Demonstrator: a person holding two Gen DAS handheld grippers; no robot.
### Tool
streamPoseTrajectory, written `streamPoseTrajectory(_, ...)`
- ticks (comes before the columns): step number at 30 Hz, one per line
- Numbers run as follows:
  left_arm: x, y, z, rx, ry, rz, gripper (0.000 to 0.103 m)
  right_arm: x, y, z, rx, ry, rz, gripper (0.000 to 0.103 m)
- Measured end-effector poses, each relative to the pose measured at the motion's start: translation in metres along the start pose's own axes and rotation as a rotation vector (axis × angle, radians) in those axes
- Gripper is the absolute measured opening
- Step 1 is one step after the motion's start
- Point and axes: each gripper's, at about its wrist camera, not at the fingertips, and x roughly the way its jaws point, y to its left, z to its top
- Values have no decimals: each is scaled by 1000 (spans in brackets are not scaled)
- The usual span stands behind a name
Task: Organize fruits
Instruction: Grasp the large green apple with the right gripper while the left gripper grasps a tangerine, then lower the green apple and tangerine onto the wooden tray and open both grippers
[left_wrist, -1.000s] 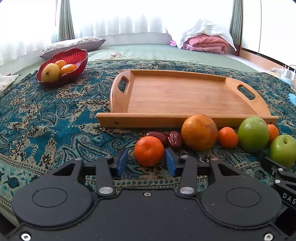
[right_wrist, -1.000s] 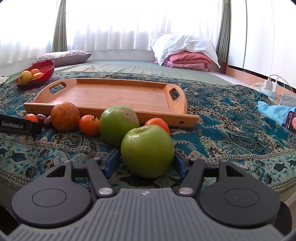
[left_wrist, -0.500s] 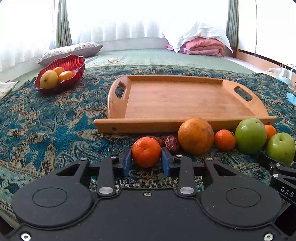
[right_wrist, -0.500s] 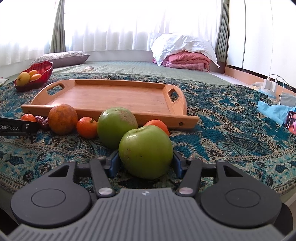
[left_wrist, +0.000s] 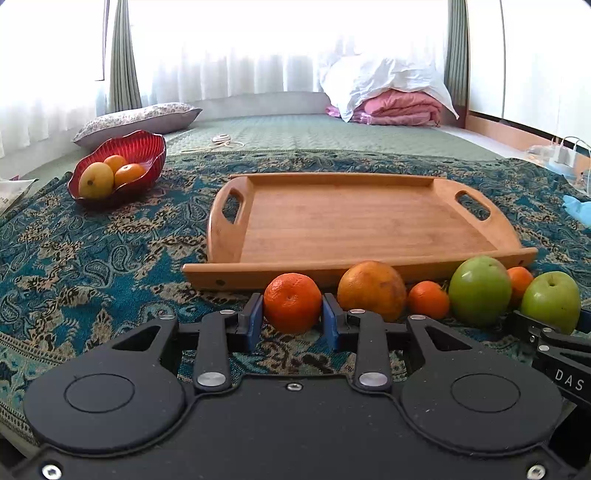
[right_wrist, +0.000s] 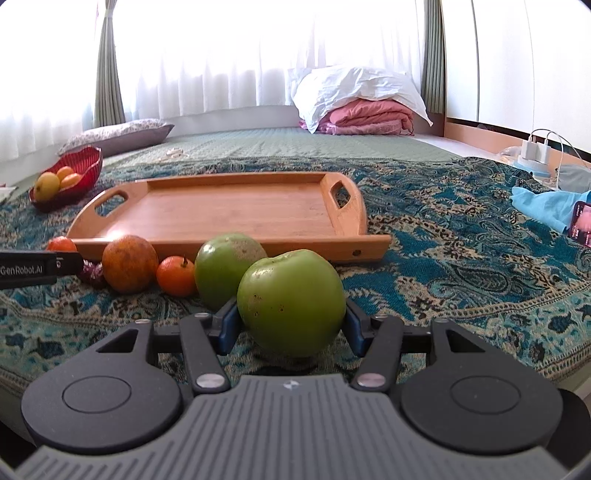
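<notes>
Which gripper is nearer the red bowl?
Left. The left gripper, shut on the tangerine, sits at the fruit row's bowl-side end; the right gripper, holding the green apple, is at the far end from the red bowl.

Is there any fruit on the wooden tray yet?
No, the wooden tray is bare; the loose fruit is lined up on the cloth before it.

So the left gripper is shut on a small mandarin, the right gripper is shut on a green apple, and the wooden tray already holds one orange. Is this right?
Not quite: the wooden tray holds nothing, as the left wrist view shows; the large orange lies on the cloth in front of it. The left gripper is shut on the mandarin, the right gripper on the green apple.
</notes>
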Motion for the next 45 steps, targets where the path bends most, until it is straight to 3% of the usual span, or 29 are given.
streamPoseTrajectory(15, 0, 3, 23, -21, -28, -13, 31, -2, 0, 25, 22, -70, 41, 60)
streamPoseTrajectory(26, 22, 5, 44, -35, -11, -30, 31, 18, -10, 56, 61, -95, 68, 60)
streamPoseTrajectory(45, 106, 28, 99, -106, 117, -80, 31, 109, -25, 119, 67, 75, 161, 60)
